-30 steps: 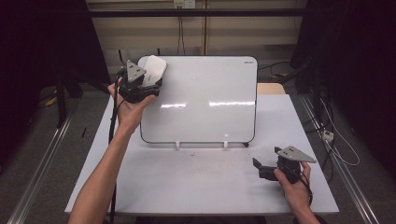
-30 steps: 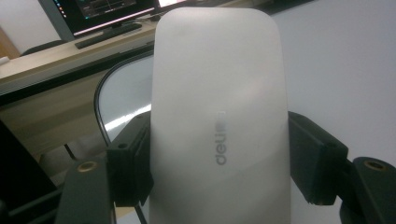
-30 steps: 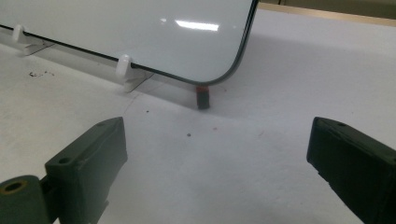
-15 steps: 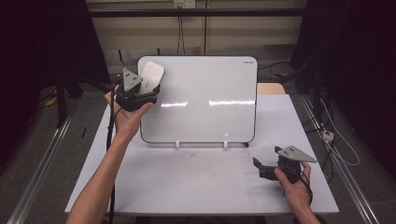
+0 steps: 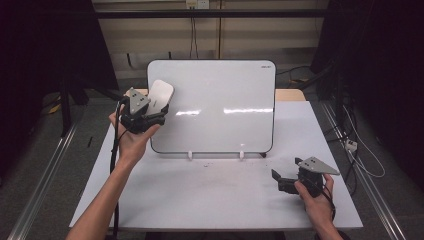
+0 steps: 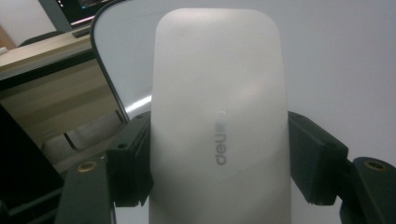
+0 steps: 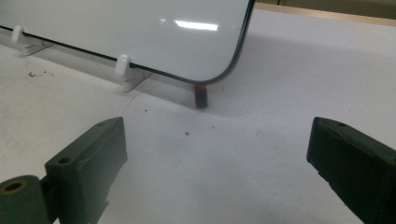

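Dark curtains close off both sides of the work area, and between them a white table carries a whiteboard propped nearly upright on small white clip feet near the table's far edge. That stance puts the board's face toward the person, so it can be reached from the front without leaning over it.

At the board's upper left corner the left gripper is raised off the table, its jaws clamped on the flanks of a pale, rounded whiteboard eraser. In the left gripper view the eraser stands lengthwise between the two jaws, a faint brand word running along its back, with the board's curved corner right behind it. Gripping by the narrow sides probably leaves the wiping face free to be pressed on the board; whether that face touches the surface now I cannot tell.

Low at the right front of the table, the right gripper rests in the person's hand with its jaws spread wide and nothing between them. It points toward the board's lower right corner, where a small dark support with a red tip sits under the edge. It seems parked out of the way
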The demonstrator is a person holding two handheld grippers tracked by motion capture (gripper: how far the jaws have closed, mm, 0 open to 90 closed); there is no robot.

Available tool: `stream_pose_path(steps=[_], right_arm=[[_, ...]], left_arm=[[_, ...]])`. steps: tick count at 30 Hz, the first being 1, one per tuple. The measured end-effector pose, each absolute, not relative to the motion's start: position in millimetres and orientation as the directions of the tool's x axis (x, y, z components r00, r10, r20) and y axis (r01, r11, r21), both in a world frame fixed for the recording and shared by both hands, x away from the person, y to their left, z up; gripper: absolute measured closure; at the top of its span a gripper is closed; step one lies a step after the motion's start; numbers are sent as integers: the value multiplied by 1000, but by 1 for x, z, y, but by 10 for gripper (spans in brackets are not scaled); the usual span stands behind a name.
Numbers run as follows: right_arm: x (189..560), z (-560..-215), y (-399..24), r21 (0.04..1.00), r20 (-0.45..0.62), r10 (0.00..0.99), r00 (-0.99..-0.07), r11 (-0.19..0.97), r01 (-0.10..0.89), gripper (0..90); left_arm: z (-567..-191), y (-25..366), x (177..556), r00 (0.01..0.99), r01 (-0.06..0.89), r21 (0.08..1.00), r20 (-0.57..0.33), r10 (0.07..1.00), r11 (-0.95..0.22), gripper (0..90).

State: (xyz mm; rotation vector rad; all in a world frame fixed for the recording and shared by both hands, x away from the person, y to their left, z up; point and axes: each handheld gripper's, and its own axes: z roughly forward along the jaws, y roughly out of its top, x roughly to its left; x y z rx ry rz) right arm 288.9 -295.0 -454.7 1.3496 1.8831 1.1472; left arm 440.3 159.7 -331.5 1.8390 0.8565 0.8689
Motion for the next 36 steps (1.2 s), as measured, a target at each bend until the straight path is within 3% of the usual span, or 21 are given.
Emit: stream_pose_path(steps=[19,36], right_arm=[[291,-455,-292,876,44,929,-368,141,461,49],[291,-454,-291,876,39,929,-369,146,459,49]], left_arm=[[-346,151,407,551,191,889,254,795,-416,312],[-380,147,408,569,221,854,279,773,-471,312]])
